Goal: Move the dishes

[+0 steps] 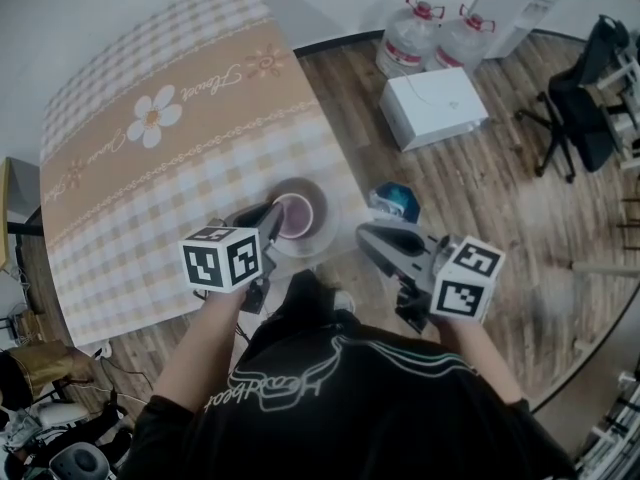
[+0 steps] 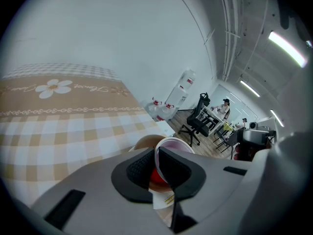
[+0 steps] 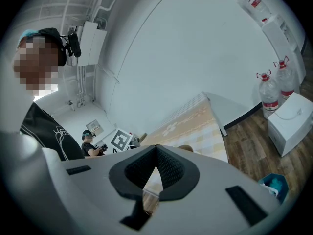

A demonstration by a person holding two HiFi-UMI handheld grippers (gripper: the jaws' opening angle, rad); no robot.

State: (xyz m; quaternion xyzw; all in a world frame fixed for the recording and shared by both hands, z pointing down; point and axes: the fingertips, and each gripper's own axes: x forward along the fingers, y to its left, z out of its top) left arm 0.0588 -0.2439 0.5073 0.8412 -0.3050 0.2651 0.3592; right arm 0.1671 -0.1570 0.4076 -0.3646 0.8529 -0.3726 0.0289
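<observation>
A pink-rimmed cup with a red inside stands in or just over a brown bowl on a white plate, at the near right corner of the checked table. My left gripper is shut on the cup's near rim; in the left gripper view its jaws pinch the rim, and the brown bowl shows behind. My right gripper hangs off the table's edge over the wooden floor, shut with nothing in it.
The table's right edge runs just past the plate. On the floor to the right are a blue object, a white box, two water bottles and a black office chair. The person's body fills the lower middle.
</observation>
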